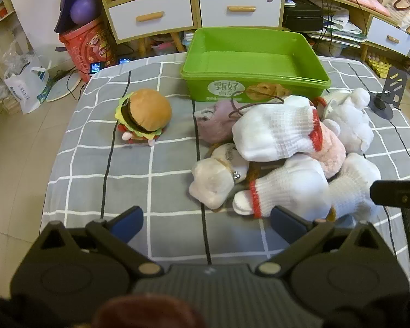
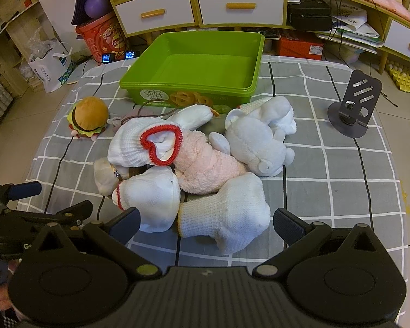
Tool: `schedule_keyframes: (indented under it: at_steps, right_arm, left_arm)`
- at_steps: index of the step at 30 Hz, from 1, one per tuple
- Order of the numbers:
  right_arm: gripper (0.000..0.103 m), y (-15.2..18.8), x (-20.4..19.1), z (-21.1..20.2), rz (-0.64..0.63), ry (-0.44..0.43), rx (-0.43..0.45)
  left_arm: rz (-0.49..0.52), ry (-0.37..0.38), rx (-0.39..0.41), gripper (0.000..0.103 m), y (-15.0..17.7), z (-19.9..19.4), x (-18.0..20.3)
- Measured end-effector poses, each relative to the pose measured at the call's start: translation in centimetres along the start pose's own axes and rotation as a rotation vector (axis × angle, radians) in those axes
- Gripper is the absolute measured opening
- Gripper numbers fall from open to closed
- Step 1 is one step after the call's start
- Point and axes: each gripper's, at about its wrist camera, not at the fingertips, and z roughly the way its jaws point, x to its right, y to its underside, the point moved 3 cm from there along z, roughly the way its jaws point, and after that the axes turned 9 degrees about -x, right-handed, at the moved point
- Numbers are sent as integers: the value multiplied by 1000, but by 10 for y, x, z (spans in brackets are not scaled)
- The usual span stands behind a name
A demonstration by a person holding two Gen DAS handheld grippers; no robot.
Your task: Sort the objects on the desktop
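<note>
On the grey checked cloth point(image 2: 328, 169) a heap of soft things lies in front of the green bin point(image 2: 194, 68), whose long axis runs left to right at the far side, open top up and nothing visible inside. The pink plush point(image 2: 205, 161) lies in the middle of the heap with its long axis running from far left to near right, between the white bear point(image 2: 259, 139) on its right and a red-cuffed white sock point(image 2: 147, 142) whose open cuff faces the right wrist camera. Two more white socks point(image 2: 227, 213) lie at the near edge of the heap. The burger plush point(image 1: 145, 113) sits apart on the left, bun upward. The left gripper point(image 1: 206, 220) hangs wide open, empty, just short of the heap; the right gripper point(image 2: 206, 220) is likewise spread, gripping nothing, with the near socks between its fingers.
</note>
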Motion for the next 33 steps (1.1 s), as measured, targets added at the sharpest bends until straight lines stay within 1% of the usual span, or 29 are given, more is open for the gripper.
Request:
schedule_keyframes:
  at_steps: [4,10,14,16,20,21,24,28,33]
  right_arm:
    - [103,0,0,2,3,5,-1]
    - [103,-4,3,10,15,11,-4]
    - [103,-7,10,16,30,20,0]
    - [103,-10,16,19,42,21,-5]
    - [103,-16,29,29,76,30,-11]
    - [103,-18,33,32,83,34,-9]
    - [103,-23,44,41,105,47,-12]
    - [103,-29,58,52,129,66,-17]
    - [103,-37,72,59,172,45,-9]
  left_arm:
    - [-4,1,-2,103,0,2,-3]
    - [-13,-5,14,103,-4,7,-8]
    - [-40,23,16,103,-10,14,-17]
    - [-49,34,31,102,-12,17,-22]
    - [-68,73,119,103,-18,25,-33]
    - [-68,81,126,103,-21,27,-35]
    - [-88,97,111,103,-29,36,-44]
    - [-132,153,103,103,-38,46,-57]
    - [-141,183,113,102,-54,52,-72]
